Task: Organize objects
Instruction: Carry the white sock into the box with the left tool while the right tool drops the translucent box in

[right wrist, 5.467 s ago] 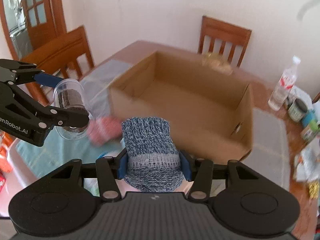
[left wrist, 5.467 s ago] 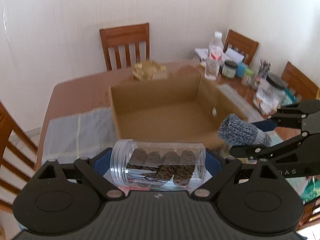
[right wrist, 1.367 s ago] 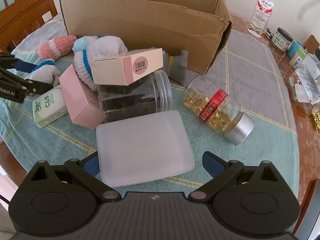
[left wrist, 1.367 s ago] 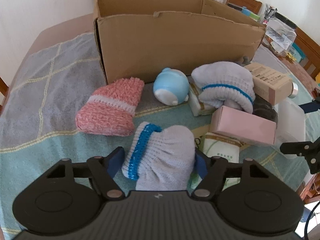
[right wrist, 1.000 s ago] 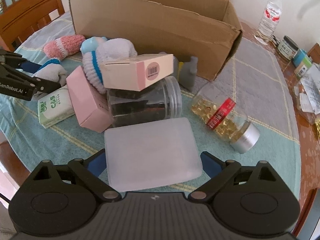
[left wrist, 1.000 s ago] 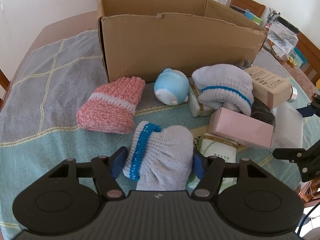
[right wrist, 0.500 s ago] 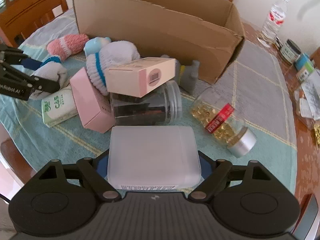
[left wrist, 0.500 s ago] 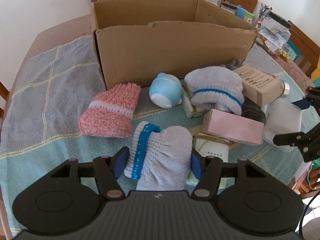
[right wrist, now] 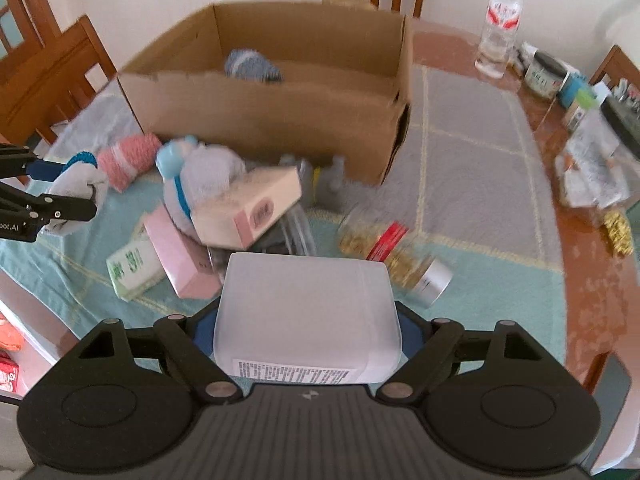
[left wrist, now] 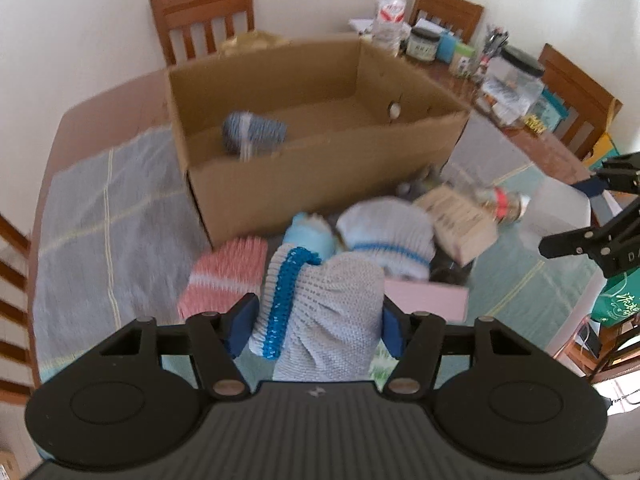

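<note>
above the table [right wrist: 592,280], left hand-held gripper [left wrist: 318,320] clamping a grey sock [left wrist: 328,316], right hand-held gripper [right wrist: 306,330] a frosted box [right wrist: 306,304]

White walls [left wrist: 100,20] are seen behind a round wooden table [right wrist: 592,280], which is ringed by slatted wooden chairs [left wrist: 202,16]. What may be a glazed door [right wrist: 12,8] is glimpsed at the left edge, and soft daylight is cast throughout.
</note>
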`<state>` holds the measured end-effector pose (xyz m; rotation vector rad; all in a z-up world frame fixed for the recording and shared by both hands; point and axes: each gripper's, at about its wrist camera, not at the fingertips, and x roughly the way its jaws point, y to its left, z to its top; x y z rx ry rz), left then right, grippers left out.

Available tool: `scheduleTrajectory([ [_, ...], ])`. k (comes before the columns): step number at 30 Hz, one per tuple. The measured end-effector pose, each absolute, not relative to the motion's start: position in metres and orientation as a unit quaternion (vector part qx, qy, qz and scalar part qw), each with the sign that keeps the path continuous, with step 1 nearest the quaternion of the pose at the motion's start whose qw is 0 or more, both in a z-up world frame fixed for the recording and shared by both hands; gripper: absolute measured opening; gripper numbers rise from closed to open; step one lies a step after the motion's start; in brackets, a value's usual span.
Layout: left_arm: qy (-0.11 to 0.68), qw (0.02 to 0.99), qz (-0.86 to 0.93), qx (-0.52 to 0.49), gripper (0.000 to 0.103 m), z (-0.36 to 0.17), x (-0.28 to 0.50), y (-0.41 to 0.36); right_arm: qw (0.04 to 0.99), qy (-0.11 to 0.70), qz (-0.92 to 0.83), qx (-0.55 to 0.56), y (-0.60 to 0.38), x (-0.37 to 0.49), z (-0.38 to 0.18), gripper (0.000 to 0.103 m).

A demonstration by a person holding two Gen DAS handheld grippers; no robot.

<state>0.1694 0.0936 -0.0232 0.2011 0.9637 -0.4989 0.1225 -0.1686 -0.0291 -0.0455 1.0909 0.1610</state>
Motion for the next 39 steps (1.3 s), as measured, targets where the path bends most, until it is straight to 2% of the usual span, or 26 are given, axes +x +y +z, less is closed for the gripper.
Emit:
scheduleTrajectory([
  [10, 0.402, 0.880, -0.235, 0.088, 0.062, 0.026, 0.231, 0.063, 0.882, 0.465, 0.075, -0.032, -0.164, 0.154, 0.024, 0.087],
  [19, 0.387, 0.889, -0.228, 0.088, 0.063, 0.031, 0.311, 0.023, 0.902, 0.420, 0.098, -0.022, -0.165, 0.216, 0.047, 0.087],
  [21, 0.387, 0.890, -0.227, 0.084, 0.070, 0.028, 0.326, 0.014, 0.903, 0.418, 0.097, -0.020, -0.167, 0.230, 0.047, 0.087],
  [22, 0.387, 0.891, -0.225, 0.079, 0.087, 0.027, 0.331, 0.013, 0.903, 0.418, 0.098, -0.019, -0.168, 0.237, 0.046, 0.087],
  [23, 0.385, 0.893, -0.218, 0.075, 0.098, 0.026, 0.336, 0.010, 0.902, 0.419, 0.099, -0.017, -0.169, 0.243, 0.045, 0.087],
  [39, 0.398, 0.902, -0.160, 0.047, 0.098, 0.022, 0.338, 0.048, 0.883, 0.455, 0.110, -0.036, -0.168, 0.305, 0.009, 0.087],
])
